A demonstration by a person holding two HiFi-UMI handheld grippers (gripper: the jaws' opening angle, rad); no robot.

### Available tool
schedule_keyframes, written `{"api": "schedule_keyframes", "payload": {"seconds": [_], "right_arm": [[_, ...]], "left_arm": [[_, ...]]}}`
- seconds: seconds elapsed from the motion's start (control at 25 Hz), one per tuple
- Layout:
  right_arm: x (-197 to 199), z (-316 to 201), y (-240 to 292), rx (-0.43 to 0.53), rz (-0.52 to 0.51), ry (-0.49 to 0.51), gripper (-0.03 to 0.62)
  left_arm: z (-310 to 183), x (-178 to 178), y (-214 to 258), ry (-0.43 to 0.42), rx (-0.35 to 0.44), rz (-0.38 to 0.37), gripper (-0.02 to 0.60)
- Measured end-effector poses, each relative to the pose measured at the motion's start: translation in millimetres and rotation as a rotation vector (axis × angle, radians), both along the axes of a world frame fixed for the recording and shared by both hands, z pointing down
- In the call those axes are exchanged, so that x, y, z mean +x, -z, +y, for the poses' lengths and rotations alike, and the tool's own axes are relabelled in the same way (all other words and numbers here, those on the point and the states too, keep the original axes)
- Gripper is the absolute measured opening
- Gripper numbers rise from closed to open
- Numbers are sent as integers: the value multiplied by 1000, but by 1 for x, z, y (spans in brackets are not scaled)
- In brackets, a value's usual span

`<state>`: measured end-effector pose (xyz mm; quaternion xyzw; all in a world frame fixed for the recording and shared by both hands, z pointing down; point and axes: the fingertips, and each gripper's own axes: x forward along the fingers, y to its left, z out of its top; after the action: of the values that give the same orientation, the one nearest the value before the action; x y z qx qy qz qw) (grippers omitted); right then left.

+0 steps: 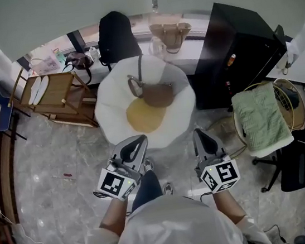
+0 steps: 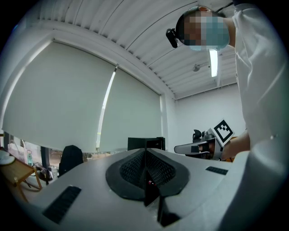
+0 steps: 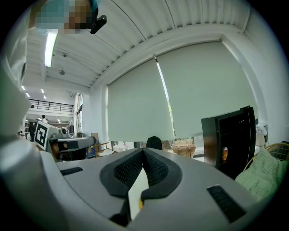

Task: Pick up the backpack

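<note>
Left gripper [image 1: 138, 141] and right gripper [image 1: 200, 135] are sitting closed and empty, well short of backpack [image 1: 116, 36]; risking snagging handbag [image 1: 157, 94] on beanbag [image 1: 112, 116] in between.

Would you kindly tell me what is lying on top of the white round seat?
A brown handbag lies on the white round seat, overlapping its yellow middle. Whatever is beneath the bag is covered.

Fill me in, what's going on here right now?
A person stands facing a white beanbag chair, a gripper in each hand. The left gripper and right gripper are both shut and empty, held level short of the chair. The black backpack sits untouched behind the chair by the window; a brown handbag lies on the chair.
</note>
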<state>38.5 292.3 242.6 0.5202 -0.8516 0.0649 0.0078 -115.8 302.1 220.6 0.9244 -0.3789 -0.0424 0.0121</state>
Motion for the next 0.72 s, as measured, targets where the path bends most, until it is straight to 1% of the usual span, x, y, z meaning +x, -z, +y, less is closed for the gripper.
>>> {"api": "schedule_keyframes", "payload": {"seconds": [0.32, 0.56, 0.72], "right_arm": [[-12, -56, -3, -4, 0, -40, 20], [-27, -106, -3, -4, -3, -77, 20], [-37, -137, 1, 4, 0, -113, 20]], "left_arm": [[-67, -18, -12, -4, -12, -21, 32], [-120, -27, -10, -53, -7, -16, 32], [-155, -41, -10, -68, -10, -10, 32]]}}
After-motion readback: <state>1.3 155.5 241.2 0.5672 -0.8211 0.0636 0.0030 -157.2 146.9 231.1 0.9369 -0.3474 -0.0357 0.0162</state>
